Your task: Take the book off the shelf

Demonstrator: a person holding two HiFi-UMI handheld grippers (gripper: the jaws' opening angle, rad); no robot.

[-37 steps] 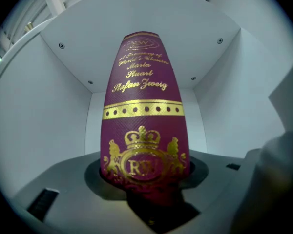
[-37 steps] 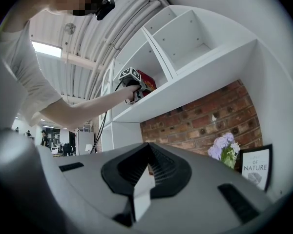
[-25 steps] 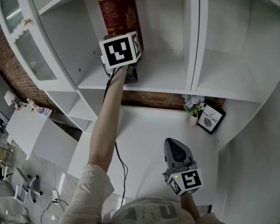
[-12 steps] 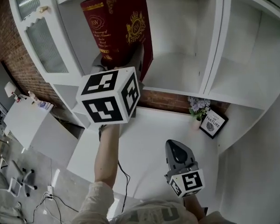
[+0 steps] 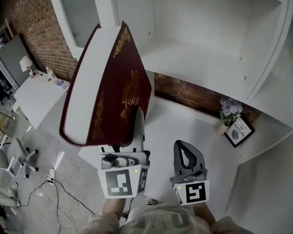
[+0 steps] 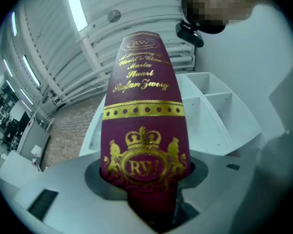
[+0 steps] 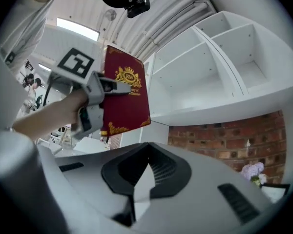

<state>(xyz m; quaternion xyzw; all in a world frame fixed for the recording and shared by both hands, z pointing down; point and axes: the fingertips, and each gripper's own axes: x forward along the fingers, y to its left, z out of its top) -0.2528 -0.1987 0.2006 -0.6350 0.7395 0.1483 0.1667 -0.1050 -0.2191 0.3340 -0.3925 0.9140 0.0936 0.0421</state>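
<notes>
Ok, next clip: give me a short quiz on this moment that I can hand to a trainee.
1. True or false: the book stands on the shelf.
2. Fill in the gap: the right gripper has its jaws ___, with nothing between them.
3. What holds the book in the air? A) the left gripper alone B) the right gripper alone C) both grippers

Key: 1 false, it is held up in front of the shelf, clear of it; 2 together; 3 A.
</notes>
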